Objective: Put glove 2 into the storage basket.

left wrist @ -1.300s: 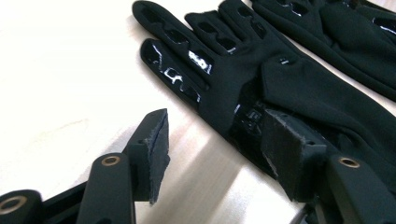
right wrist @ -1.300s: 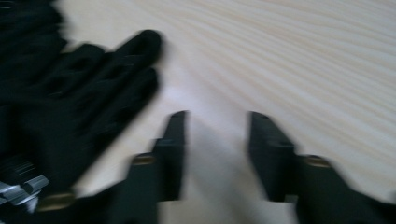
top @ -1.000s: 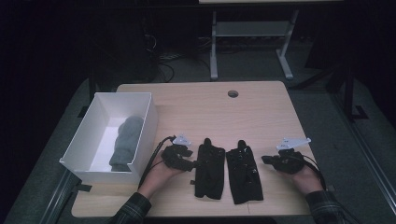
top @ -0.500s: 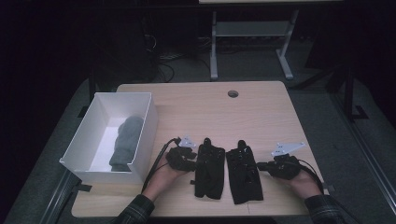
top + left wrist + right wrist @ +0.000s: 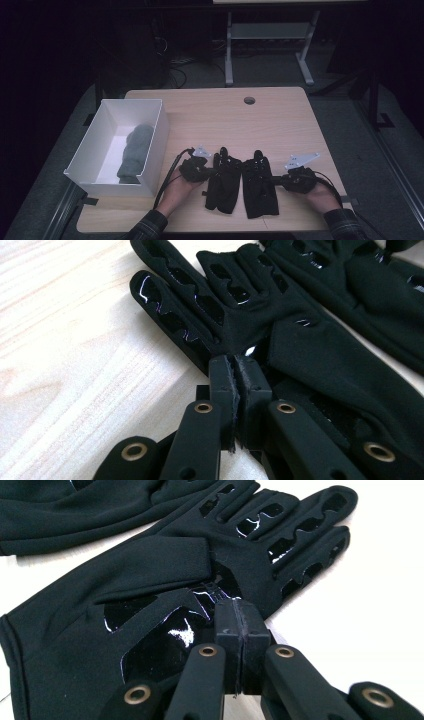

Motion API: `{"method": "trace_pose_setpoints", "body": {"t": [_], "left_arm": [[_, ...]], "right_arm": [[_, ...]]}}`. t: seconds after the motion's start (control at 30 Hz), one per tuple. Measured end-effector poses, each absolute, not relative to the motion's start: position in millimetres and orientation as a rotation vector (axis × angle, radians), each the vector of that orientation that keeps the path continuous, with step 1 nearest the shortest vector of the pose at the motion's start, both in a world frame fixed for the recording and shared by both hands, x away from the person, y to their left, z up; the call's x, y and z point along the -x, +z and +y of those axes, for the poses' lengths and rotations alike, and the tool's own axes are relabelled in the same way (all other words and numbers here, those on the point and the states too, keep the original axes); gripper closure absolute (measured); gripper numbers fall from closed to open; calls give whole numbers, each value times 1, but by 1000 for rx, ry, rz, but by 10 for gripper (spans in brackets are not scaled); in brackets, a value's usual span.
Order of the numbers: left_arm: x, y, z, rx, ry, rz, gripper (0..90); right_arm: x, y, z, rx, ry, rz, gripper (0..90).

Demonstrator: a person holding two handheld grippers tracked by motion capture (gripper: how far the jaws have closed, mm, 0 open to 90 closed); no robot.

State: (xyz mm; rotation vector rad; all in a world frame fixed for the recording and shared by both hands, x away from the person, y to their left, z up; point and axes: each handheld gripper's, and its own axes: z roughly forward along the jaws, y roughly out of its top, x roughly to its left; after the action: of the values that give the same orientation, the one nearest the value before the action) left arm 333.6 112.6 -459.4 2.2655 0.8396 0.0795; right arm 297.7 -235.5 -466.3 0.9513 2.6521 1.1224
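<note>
Left gripper (image 5: 209, 172): jaws have just been closing and now stand pinched together on the edge of the left glove (image 5: 223, 177), at the side facing the white box (image 5: 152, 145). In the left gripper view the left gripper (image 5: 239, 367) has its two black pads flush against each other, with a thin fold of black fabric of the left glove (image 5: 310, 355) caught at the tips, near the base of the glove fingers.

Right gripper (image 5: 277, 178): jaws together, clamped on the outer edge of the right glove (image 5: 258, 186), the side away from the box. In the right gripper view the right gripper (image 5: 241, 611) meets the right glove (image 5: 165, 590) at a glossy patch on the palm; whether fabric sits between the pads I cannot tell for certain, though the tips press into the glove edge.

Gloves: both lie flat on the table (image 5: 225, 117), side by side and touching, just beside the box on its right, fingers pointing away from the person. Matte black knit cloth with shiny wavy grip strips along the fingers.

Box: rectangular, white, open-topped, thin-walled. A grey soft rolled bundle (image 5: 135, 152) lies inside.

Table: pale wood grain, rounded corners, one round hole (image 5: 249, 100) near the far edge, well apart from the box.
</note>
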Motion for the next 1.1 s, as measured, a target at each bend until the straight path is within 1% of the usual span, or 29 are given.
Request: {"method": "trace_pose_setpoints", "body": {"t": [0.27, 0.43, 0.63, 0.87, 1.1], "left_arm": [[-335, -445, 129, -2118, -63, 849, 872], [-333, -437, 136, -2088, -106, 841, 873], [-332, -436, 133, -2074, -167, 816, 873], [-334, -428, 132, -2031, -180, 799, 873], [-341, -422, 139, -2013, -171, 794, 873]], "right_arm": [[-297, -466, -227, -932, 1127, 2667, 897], [-297, -466, -223, -928, 1128, 2673, 898], [-298, -466, -220, -923, 1132, 2681, 898], [-299, -466, -212, -909, 1150, 2696, 900], [-303, -467, -195, -872, 1168, 2714, 900]]}}
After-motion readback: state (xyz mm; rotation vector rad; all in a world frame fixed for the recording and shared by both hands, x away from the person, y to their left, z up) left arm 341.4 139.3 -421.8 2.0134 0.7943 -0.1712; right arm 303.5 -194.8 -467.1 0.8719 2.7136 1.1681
